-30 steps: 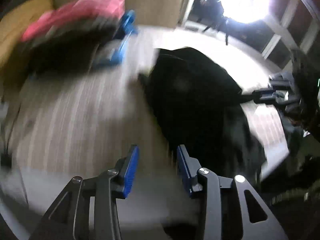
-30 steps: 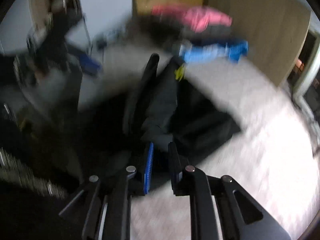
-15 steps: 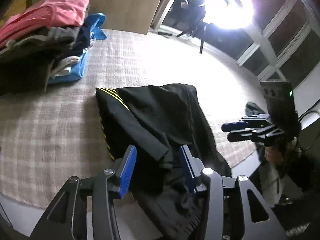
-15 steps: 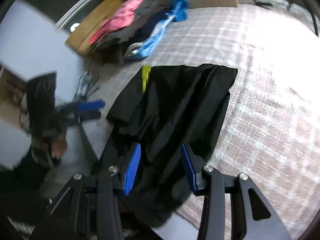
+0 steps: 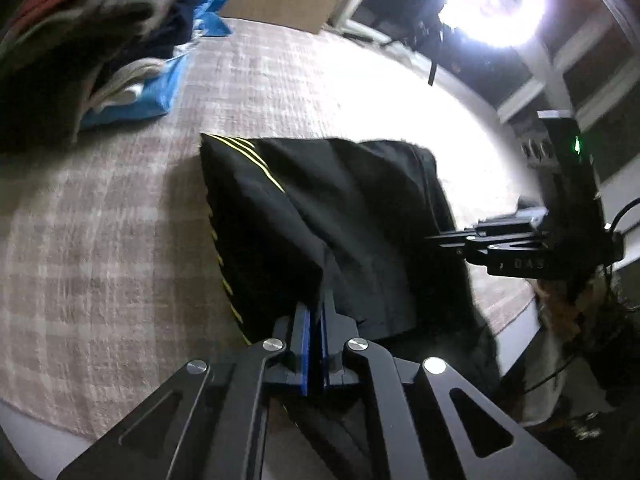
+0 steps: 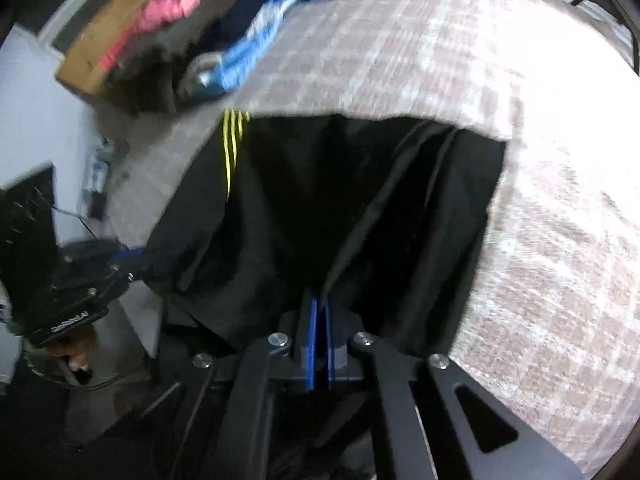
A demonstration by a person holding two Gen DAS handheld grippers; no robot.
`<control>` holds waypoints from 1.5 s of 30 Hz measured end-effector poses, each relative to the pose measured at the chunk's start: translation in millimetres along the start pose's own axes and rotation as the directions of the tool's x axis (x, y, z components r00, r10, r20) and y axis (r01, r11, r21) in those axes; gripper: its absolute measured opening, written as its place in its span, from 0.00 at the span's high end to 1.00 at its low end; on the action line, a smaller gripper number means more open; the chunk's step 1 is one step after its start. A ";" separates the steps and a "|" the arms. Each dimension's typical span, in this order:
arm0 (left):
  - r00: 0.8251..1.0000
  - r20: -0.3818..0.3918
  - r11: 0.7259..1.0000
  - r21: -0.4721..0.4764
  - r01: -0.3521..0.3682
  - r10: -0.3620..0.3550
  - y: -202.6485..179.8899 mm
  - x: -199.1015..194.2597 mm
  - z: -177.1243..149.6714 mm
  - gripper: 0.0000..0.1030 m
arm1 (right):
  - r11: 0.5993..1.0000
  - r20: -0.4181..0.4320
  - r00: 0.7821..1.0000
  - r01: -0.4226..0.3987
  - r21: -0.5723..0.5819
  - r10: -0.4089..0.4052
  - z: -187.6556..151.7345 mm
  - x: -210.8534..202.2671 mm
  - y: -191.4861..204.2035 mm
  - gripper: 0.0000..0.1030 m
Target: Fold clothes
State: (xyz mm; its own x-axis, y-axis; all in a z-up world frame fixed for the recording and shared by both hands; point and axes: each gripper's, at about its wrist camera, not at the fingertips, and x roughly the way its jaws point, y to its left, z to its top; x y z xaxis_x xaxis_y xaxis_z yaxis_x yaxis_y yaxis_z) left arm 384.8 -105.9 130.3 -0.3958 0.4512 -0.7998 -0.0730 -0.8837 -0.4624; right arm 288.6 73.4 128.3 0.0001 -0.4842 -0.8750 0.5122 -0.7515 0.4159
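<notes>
The left gripper (image 5: 315,312) is closed, its blue pads pressed together on the near edge of the black garment (image 5: 344,216). Only a thin line shows between the pads, and the cloth rises from them in a tight fold. The right gripper (image 6: 319,308) is closed in the same way on another part of the near edge, and the cloth pulls up to it in long creases.

The garment lies on the checked cover (image 5: 100,240), spread away from both grippers, with its near edge hanging over the side. It has thin yellow stripes (image 6: 232,148) along its left side. In the right wrist view the left gripper (image 6: 132,260) appears at the left, touching the garment's edge. In the left wrist view the right gripper (image 5: 440,238) appears at the right, its tips at the cloth.

A pile of clothes (image 5: 100,40), pink, dark and blue, lies on the far left of the cover, well apart from the garment.
</notes>
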 end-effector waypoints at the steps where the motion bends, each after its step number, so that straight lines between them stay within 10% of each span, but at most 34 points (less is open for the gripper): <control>1: 1.000 0.012 0.999 -0.022 0.027 -0.027 3.0 -7.6 -2.5 0.97 | 0.999 0.014 0.999 -0.041 0.016 0.040 -2.6 -12.8 -2.2 0.97; 6: 0.988 0.039 0.982 -0.109 0.155 -0.152 7.1 -43.5 -36.5 0.96 | 0.992 0.034 0.992 -0.121 0.023 0.120 -33.8 -59.3 -4.4 0.97; 12: 0.987 -0.129 0.985 -0.153 0.079 -0.099 20.0 -18.7 -79.3 0.95 | 0.999 -0.150 0.988 -0.023 0.029 0.027 -65.3 -22.3 -16.5 0.93; 21: 0.999 0.040 0.996 -0.086 -0.019 0.022 14.3 -32.4 -3.2 0.69 | 0.999 0.054 0.998 0.014 0.048 -0.016 -12.4 -60.7 -31.3 0.61; 28: 1.000 -0.029 0.994 -0.109 -0.013 0.010 0.4 21.7 26.6 0.65 | 0.996 0.046 0.997 0.065 0.058 -0.068 12.2 -33.9 -38.6 0.63; 30: 0.999 -0.039 0.991 -0.130 -0.040 0.035 8.6 27.4 27.9 0.85 | 0.996 0.042 0.997 0.069 0.061 -0.072 15.4 -27.6 -40.8 0.93; 36: 0.969 0.000 0.934 -0.266 -0.239 0.248 59.3 1.9 9.1 0.98 | 0.994 0.030 0.996 0.081 0.071 -0.083 25.1 -8.5 -47.4 0.93; 40: 0.975 0.065 0.936 -0.299 -0.185 0.213 63.1 -14.2 6.1 0.97 | 0.994 0.021 0.996 0.084 0.075 -0.086 30.4 0.5 -50.3 0.93; 44: 0.995 0.083 0.980 -0.193 -0.046 0.063 27.9 1.3 20.1 0.56 | 0.994 0.011 0.997 0.071 0.088 -0.072 33.5 1.7 -50.8 0.93; 45: 0.994 0.070 0.985 -0.160 -0.067 0.079 23.2 10.0 23.2 0.61 | 0.993 0.013 0.997 0.070 0.091 -0.072 33.9 1.1 -51.3 0.93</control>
State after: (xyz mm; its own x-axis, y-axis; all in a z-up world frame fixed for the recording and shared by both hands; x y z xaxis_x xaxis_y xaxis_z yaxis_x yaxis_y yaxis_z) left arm 357.9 -124.8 120.4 -0.4631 0.3701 -0.8054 0.1016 -0.8805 -0.4630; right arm 233.2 96.2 114.5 -0.0480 -0.4350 -0.8992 0.4310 -0.8211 0.3742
